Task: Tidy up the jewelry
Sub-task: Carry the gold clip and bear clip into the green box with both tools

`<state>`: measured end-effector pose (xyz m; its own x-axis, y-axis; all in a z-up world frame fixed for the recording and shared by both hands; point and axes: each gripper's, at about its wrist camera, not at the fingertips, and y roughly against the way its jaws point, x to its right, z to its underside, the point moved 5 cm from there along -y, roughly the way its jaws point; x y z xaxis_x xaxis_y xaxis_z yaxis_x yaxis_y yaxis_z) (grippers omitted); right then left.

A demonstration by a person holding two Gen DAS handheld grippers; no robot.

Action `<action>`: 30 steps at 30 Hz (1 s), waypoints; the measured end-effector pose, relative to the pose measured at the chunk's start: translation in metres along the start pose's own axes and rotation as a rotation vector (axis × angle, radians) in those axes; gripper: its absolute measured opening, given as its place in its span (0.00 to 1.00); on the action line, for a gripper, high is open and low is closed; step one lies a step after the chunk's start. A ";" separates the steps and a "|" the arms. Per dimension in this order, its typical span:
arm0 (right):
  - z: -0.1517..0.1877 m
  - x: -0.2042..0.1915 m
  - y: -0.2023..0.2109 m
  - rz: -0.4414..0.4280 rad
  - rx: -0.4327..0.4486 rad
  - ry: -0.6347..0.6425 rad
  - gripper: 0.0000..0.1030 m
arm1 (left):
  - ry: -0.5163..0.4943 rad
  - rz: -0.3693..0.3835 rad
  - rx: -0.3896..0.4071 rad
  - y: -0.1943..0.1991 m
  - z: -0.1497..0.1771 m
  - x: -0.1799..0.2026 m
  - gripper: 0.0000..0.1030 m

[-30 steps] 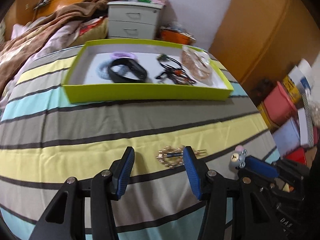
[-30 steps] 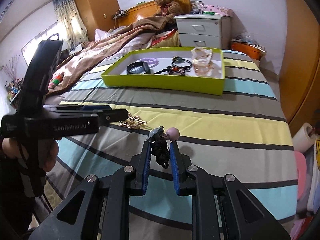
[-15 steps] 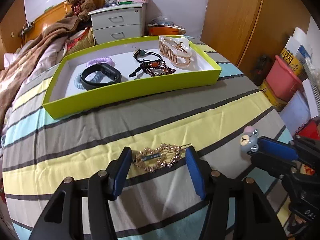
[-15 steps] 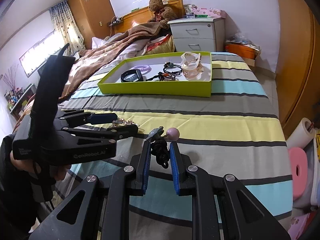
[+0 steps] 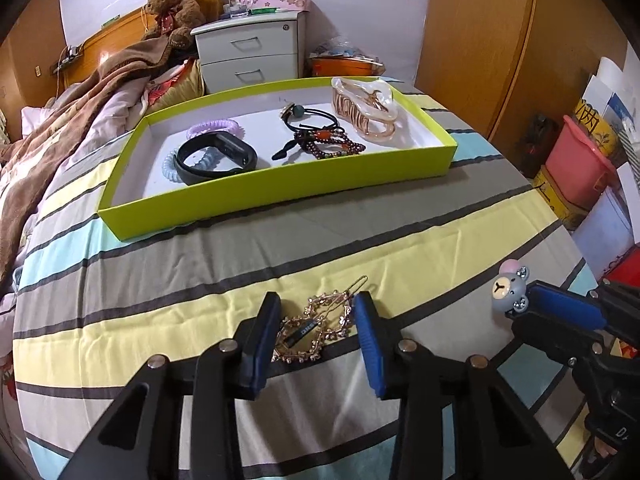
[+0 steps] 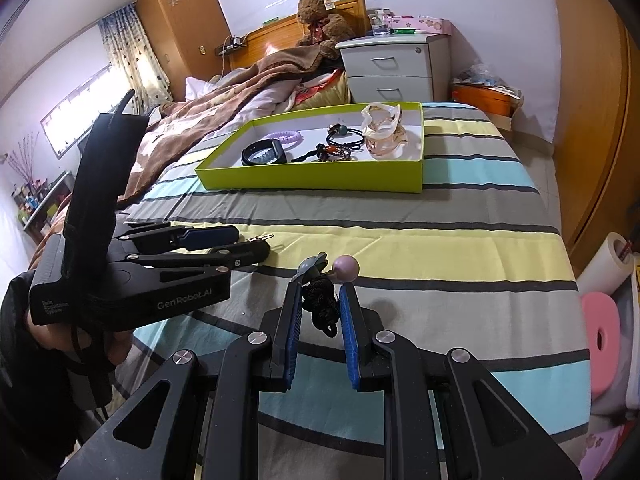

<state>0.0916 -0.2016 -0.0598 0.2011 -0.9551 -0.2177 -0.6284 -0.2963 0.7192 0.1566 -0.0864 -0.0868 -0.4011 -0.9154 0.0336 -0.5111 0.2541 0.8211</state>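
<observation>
A gold hair clip (image 5: 310, 330) lies on the striped bedspread (image 5: 200, 264). My left gripper (image 5: 316, 304) is closing around it, and its blue pads meet the clip's two ends. My right gripper (image 6: 320, 290) is shut on a black hair tie (image 6: 320, 306) with a grey bear charm (image 5: 510, 290) and a pink ball (image 6: 346, 267), held just above the bed. The left wrist view shows that gripper (image 5: 524, 302) low at the right. Beyond both stands a lime-green tray (image 5: 280, 188) holding a black band (image 5: 218, 156), coil ties, beaded bracelets and a claw clip (image 5: 366, 106).
A brown blanket (image 6: 240, 92) covers the bed's left side. A white nightstand (image 6: 394, 66) and a teddy bear (image 6: 322, 14) are behind the tray (image 6: 312, 180). Boxes and a pink bin (image 5: 580, 168) crowd the floor on the right. A hand (image 6: 116, 344) holds the left gripper (image 6: 252, 240).
The left gripper's jaws have narrowed around the gold clip after sliding a little across the bed and rolling slightly. The right gripper has stayed put, still holding the hair tie.
</observation>
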 end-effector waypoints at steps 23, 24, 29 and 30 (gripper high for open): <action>-0.016 -0.006 0.002 0.015 0.023 0.024 0.19 | 0.026 0.007 0.041 0.017 -0.010 -0.007 0.38; -0.018 -0.006 0.003 0.016 0.028 0.026 0.19 | 0.027 0.007 0.045 0.018 -0.011 -0.007 0.38; -0.028 -0.009 0.005 0.018 0.045 0.034 0.19 | 0.033 0.000 0.068 0.028 -0.020 -0.014 0.38; -0.029 -0.009 0.006 0.019 0.047 0.035 0.19 | 0.034 -0.001 0.073 0.030 -0.022 -0.015 0.38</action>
<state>0.1083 -0.1941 -0.0344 0.2148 -0.9599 -0.1804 -0.6669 -0.2791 0.6909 0.1640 -0.0719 -0.0505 -0.3754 -0.9253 0.0534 -0.5662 0.2746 0.7772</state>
